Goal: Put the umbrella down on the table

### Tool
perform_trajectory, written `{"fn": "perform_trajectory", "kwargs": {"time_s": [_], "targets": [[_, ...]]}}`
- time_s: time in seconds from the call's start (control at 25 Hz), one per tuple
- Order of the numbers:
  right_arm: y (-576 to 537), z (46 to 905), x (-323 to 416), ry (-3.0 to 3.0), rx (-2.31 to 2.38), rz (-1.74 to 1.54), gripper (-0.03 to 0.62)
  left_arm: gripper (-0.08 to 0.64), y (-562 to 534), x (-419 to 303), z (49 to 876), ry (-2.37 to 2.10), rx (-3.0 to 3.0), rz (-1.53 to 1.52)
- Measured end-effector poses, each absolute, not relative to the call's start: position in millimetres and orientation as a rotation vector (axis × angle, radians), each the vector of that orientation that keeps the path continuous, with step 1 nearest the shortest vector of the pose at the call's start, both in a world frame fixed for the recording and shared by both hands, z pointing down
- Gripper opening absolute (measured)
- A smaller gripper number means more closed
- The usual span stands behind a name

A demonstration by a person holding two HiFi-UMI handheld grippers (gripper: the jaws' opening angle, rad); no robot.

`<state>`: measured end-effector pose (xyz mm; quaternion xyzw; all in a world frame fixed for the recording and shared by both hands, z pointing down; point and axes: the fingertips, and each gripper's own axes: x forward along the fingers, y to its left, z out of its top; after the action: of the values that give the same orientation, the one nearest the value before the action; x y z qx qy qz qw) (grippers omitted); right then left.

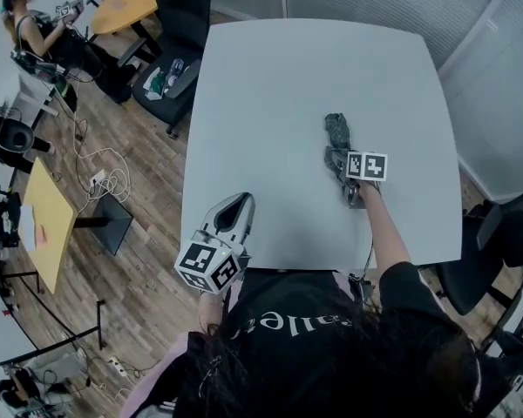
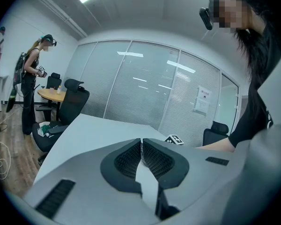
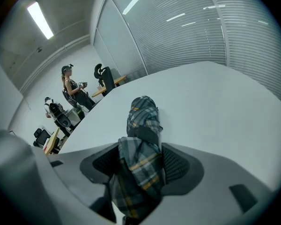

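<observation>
Right claw (image 1: pixel 336 158): jaws spread wide, with the folded plaid umbrella (image 1: pixel 338 129) lying between them. Fabric fills most of the gap, but the pads don't look clamped on it. Its rear part sits in the claw and the rest sticks out past the fingertips, flat on the table (image 1: pixel 270 77). Spot: a bit right of centre, in the half nearer the person, well clear of every edge. Left claw (image 1: pixel 241 203): jaws closed together, nothing in them, over the near edge by the near left corner. Table is pale grey with rounded corners and otherwise bare. Room: wood floor (image 1: pixel 144 198), black office chair (image 1: pixel 179 33) at the far left corner, blinds behind glass beyond the far edge, a second person (image 1: pixel 35 33) standing far left. Umbrella's long axis runs near edge to far edge, free end pointing at the far edge and leaning slightly left; a dark strap wraps its middle.
</observation>
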<state>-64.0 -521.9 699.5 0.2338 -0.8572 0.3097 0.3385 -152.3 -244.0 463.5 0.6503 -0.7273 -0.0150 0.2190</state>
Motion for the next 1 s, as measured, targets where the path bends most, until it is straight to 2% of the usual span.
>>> {"fn": "perform_trajectory", "kwargs": {"time_s": [0.48, 0.8, 1.0], "targets": [[-472.4, 611.8, -47.6, -2.456, 0.63, 0.83, 0.252, 0.026, -229.6, -160.2, 463.9, -1.938, 1.871, -0.054], [-392.8, 544.6, -45.4, -2.608, 0.583, 0.883, 0.211, 0.026, -212.2, -161.7, 460.8, -1.873, 1.936, -0.062], [-341.0, 520.9, -45.0, -2.671, 0.562, 0.962, 0.152, 0.026, -194.0, -160.4, 463.2, -1.825, 1.977, -0.06]]}}
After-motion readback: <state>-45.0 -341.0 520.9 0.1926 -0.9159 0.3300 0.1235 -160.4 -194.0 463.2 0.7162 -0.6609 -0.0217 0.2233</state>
